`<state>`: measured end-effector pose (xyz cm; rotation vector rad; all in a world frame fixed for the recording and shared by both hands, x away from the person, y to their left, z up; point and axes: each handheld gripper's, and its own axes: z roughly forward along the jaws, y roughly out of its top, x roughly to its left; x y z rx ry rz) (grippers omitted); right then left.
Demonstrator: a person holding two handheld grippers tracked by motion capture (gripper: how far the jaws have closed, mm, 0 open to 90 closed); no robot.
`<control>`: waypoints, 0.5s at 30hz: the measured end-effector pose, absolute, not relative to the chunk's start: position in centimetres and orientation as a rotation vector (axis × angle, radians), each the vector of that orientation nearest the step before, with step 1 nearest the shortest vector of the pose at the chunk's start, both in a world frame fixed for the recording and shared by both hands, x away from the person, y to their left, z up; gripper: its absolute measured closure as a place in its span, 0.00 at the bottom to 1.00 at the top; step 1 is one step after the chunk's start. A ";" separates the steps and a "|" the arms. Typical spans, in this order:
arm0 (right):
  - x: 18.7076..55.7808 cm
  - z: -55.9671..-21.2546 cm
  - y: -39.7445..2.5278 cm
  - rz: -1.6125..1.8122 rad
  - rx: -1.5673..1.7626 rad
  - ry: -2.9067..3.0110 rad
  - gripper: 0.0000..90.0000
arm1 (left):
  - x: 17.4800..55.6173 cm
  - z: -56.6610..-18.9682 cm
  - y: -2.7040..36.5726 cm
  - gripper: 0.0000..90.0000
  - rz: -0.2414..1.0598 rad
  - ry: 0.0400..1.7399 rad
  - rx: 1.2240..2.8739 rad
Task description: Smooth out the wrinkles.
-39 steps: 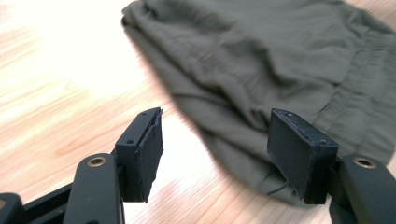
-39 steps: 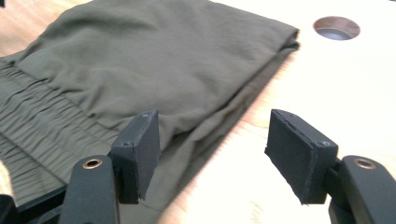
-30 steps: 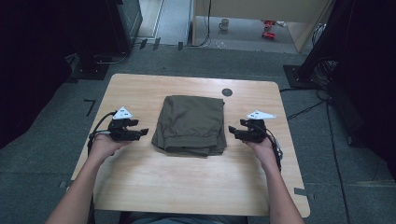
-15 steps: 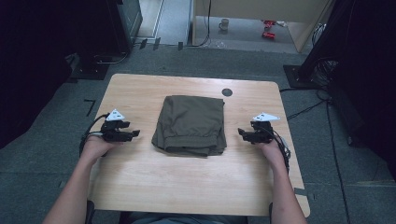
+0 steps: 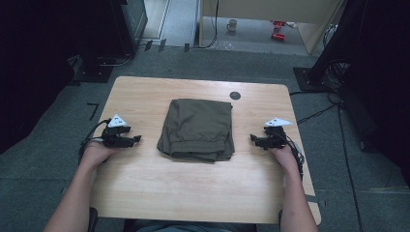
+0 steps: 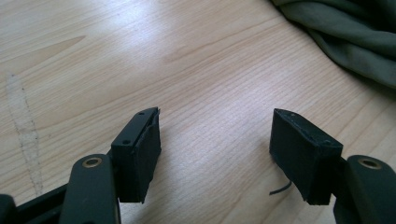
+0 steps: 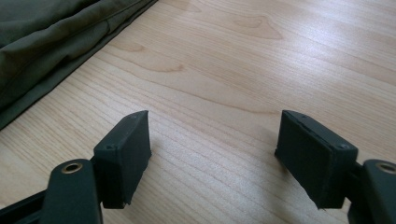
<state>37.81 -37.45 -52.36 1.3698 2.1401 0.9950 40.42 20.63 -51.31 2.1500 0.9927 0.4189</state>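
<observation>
- A folded olive-green cloth (image 5: 198,128) lies in the middle of the wooden surface (image 5: 193,193), a little nearer the far edge than the near one.
- The cloth's near edge looks layered and slightly rumpled; its sides run fairly straight.
- The left gripper (image 5: 137,139) sits left of the cloth, near it but apart, with its jaws aimed toward the cloth.
- In the left gripper view, the jaws stand wide apart over bare wood and hold nothing; the cloth's edge (image 6: 345,32) shows at the upper right.
- The right gripper (image 5: 253,140) sits right of the cloth, also apart from it, with its jaws aimed inward.
- In the right gripper view, the jaws are likewise spread wide and empty, with the cloth (image 7: 51,42) at the upper left.
- Each gripper seems to rest low on the surface, though contact is hard to judge.
- A small dark round spot (image 5: 235,95) marks the surface just beyond the cloth's far right corner.
</observation>
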 end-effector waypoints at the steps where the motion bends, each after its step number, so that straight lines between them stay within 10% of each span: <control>1: 37.8 -52.4 -37.4 0.994 1.368 2.143 0.26 | 40.4 -51.4 20.7 0.35 0.420 0.987 2.146; 15: 38.0 -52.4 -37.1 0.976 1.381 2.146 0.17 | 40.5 -51.7 20.5 0.26 0.433 0.987 2.130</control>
